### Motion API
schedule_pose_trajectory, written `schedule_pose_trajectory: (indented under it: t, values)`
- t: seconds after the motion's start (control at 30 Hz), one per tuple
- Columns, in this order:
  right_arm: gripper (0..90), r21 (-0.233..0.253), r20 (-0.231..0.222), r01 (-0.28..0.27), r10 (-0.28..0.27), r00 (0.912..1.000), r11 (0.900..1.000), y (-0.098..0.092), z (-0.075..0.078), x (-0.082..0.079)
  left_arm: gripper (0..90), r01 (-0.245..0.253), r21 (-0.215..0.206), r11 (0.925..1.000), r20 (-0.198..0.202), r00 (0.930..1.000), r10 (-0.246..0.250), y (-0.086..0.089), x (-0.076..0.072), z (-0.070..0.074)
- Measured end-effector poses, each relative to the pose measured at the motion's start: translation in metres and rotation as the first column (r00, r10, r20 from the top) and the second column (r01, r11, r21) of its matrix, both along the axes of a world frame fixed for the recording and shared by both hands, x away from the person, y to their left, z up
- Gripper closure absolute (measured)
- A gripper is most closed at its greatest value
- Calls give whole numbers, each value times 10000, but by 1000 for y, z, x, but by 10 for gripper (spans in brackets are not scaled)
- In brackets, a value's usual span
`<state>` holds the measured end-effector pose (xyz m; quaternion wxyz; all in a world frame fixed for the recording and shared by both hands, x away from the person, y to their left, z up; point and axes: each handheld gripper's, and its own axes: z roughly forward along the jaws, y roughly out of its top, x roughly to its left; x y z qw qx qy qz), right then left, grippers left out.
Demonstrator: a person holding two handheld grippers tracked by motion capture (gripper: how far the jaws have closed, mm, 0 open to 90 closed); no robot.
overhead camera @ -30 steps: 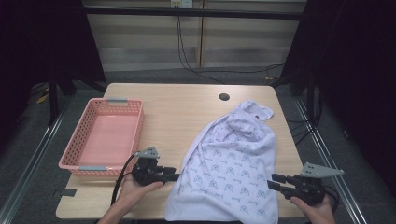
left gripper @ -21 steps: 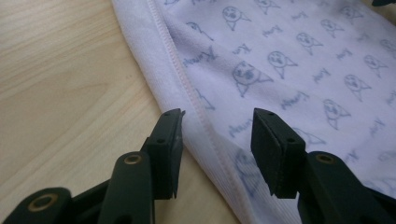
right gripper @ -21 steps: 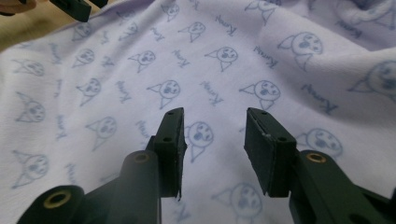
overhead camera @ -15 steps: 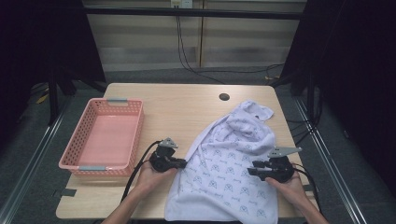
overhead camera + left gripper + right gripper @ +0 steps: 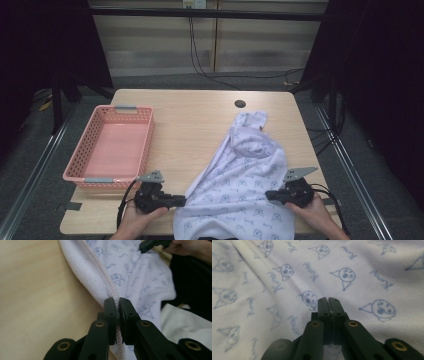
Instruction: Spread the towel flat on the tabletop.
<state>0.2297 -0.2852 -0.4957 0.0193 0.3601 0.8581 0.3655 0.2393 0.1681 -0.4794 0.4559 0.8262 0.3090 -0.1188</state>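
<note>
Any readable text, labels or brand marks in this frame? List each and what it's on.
"Kumaji" or similar, my best reading: a blue cursive word repeated across the cloth beside small face drawings, seen upside down in the right gripper view.
In the high view the same print is too small to read.
I see no text on the basket.

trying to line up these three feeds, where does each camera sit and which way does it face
High view: above the person's side, facing forward and down on the wooden table, pink basket and printed blanket; both hands show, left gripper, right gripper.
Left gripper view: rides the left gripper, looking along its jaws, shut on the blanket's stitched hem.
Right gripper view: rides the right gripper, jaws pinching the fabric.
Shared: the left gripper view also shows the right gripper's tip and hand.
</note>
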Motion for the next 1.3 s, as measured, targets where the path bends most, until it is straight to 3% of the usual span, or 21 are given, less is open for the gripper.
schedule_pose_trajectory:
  t: [0.03,0.1,0.17,0.2,0.3,0.4,0.43,0.5,0.6,0.63,0.7,0.77,0.83,0.87,0.9,0.97,1.03,1.13,1.17,1.27,1.3]
  values:
    - [890,-11,-126,-196,195,9997,9998,0,1,-4,844,136,-80,9999,-161,9998,-138,3,-5,-1]
    - [889,-35,-192,-566,566,9982,9984,0,3,-13,834,65,22,10000,-74,10000,-65,6,-12,-2]
    - [882,-19,-67,-542,541,9985,9985,-1,8,-19,799,-63,187,9998,116,9999,61,7,-11,-1]
    - [862,72,50,-502,501,9987,9987,-3,10,-21,755,-178,59,9998,19,9998,178,7,-9,0]
    - [740,358,366,-21,8,9993,9994,-10,15,-22,738,-53,317,9995,675,9977,32,-3,-2,5]
    - [684,544,731,420,-459,9963,9976,-15,18,-14,724,119,508,9986,1146,9933,-176,-21,12,8]
    - [673,575,870,661,-709,9937,9962,-16,20,-9,719,132,419,9990,1103,9937,-178,-29,18,9]
    - [649,743,1246,1039,-1126,9858,9918,-17,25,1,717,291,396,9988,1358,9901,-342,-44,31,10]
    - [638,920,1607,1565,-1698,9723,9834,-20,31,20,715,477,285,9985,1338,9897,-511,-67,53,7]
    - [624,984,1743,1897,-2046,9632,9769,-21,33,29,713,580,488,9971,1386,9883,-643,-74,59,5]
    - [615,1066,1894,2147,-2318,9542,9709,-23,34,41,704,706,733,9948,1495,9854,-810,-86,69,-2]
    - [597,1258,1999,2533,-2746,9405,9592,-26,35,54,725,671,1200,9905,1370,9870,-835,-94,77,-11]
    - [560,1104,2144,2866,-3044,9281,9517,-26,35,65,795,719,2104,9750,1699,9794,-1089,-95,76,-20]
    - [560,1104,2144,2866,-3044,9281,9517,-26,35,65,861,719,2104,9750,1699,9794,-1089,-95,76,-20]
    - [561,1095,2149,2992,-3165,9240,9479,-27,33,72,861,702,1905,9792,1745,9791,-1042,-94,75,-22]
    - [561,984,2114,3117,-3259,9214,9451,-26,29,78,876,747,2073,9754,1630,9805,-1097,-89,73,-20]
    - [615,827,1906,3049,-3153,9296,9488,-24,23,82,878,630,1960,9786,1438,9853,-922,-80,67,-21]
    - [871,591,1694,2670,-2733,9469,9619,-17,19,80,876,719,1885,9794,1228,9878,-962,-68,61,-21]
    - [900,536,1717,2596,-2650,9488,9642,-16,19,77,874,756,1839,9800,1174,9882,-982,-64,59,-21]
    - [900,574,1824,2480,-2544,9498,9671,-20,23,69,862,728,1800,9810,975,9910,-914,-54,51,-20]
    - [845,736,1881,2467,-2564,9481,9663,-22,25,69,852,842,1851,9791,957,9900,-1032,-53,49,-19]
